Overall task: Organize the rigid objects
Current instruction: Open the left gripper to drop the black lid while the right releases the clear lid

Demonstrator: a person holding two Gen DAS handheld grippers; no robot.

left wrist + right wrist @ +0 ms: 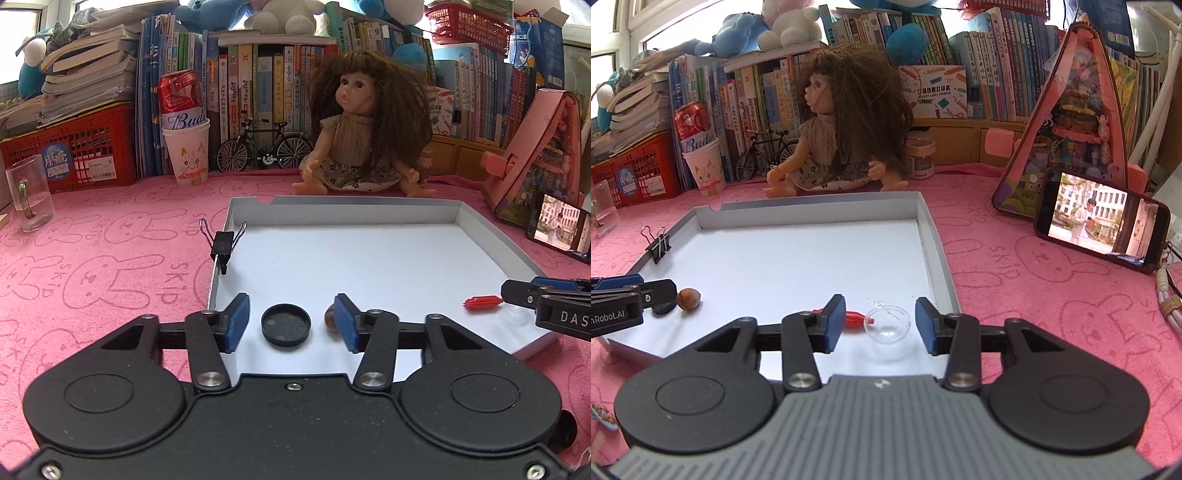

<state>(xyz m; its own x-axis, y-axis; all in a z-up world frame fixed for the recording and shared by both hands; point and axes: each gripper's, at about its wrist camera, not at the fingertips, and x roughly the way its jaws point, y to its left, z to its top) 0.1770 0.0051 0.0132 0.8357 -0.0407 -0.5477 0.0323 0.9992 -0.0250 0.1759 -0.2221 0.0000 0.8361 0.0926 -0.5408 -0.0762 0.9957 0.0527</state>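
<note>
Left gripper (291, 323): jaws spread wide, gripping nothing, low over the near part of the white tray (369, 258). Black round cap (285, 324) flat on the tray floor between the 2 jaws, hollow side up, touching neither. Hazelnut (329, 316) just behind the right jaw, mostly hidden by its blue pad; plain in the right wrist view (689, 298), close beside the left gripper's tip. Black binder clip (222, 243) ahead and left of the jaws, clamped on the tray's left wall, wire handles up.

Right gripper (881, 323): jaws likewise wide apart, holding nothing, over the tray's near right corner. Clear glass bauble (888, 322) on the tray floor between the 2 jaws, nearer the right one, touching neither. Red sausage-shaped toy (855, 318) lying flat just inside the left jaw, one end against the bauble, other end hidden behind the blue pad; seen from the left wrist (482, 302), well right of those jaws, by the right gripper's tip.

Beyond both pairs of jaws, past the tray's far wall, on the pink desk cloth (110, 258): seated doll (369, 129). Far left of the left jaws: glass mug (29, 192). Right of the right jaws: phone (1100, 225) propped up, screen lit.
</note>
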